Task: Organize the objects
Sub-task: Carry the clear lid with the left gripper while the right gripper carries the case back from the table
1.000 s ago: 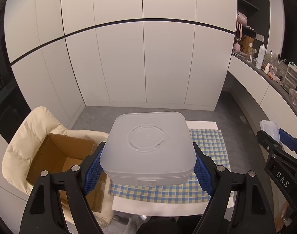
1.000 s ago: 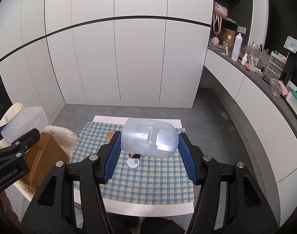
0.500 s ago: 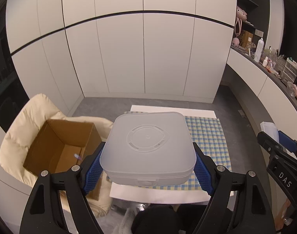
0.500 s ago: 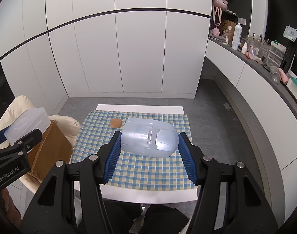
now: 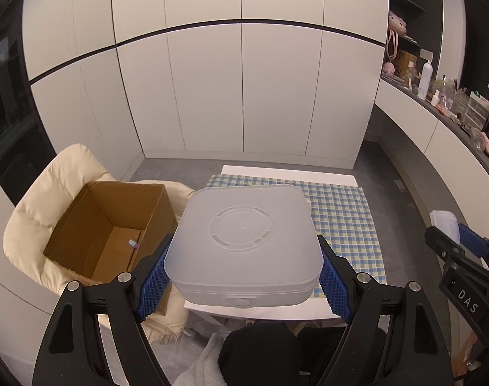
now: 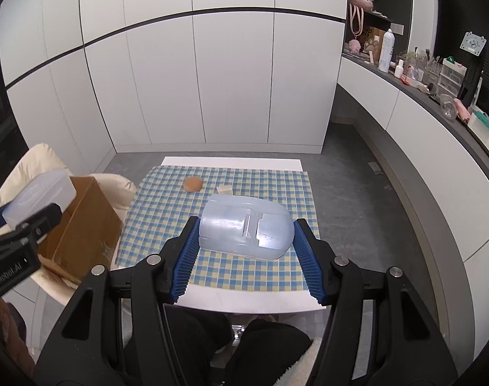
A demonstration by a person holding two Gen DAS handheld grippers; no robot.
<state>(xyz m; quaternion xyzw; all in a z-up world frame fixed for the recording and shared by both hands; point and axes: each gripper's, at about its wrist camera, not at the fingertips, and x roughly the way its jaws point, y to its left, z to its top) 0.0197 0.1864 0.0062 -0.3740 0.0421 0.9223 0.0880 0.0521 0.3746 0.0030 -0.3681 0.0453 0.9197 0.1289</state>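
Square box (image 5: 244, 241): frosted, translucent white. Rounded container (image 6: 244, 228): pale translucent blue. Gripper pads (image 6: 305, 270): bright blue, ribbed; gripper frames black. Cloth (image 6: 167, 206): check of blue, yellow and white. Table (image 6: 231, 160): white. Cardboard box (image 5: 115, 225): brown, with a small item (image 5: 133, 243) inside, possibly pink-purple, too small to tell. Cushion (image 5: 38, 212): cream. Round object (image 6: 193, 184) on cloth: tan-orange. Cabinets (image 6: 231, 74): white, crossed by a black line. Floor (image 6: 357, 177): grey.

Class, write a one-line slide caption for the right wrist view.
Right gripper holds a pale blue container above the checked tablecloth.
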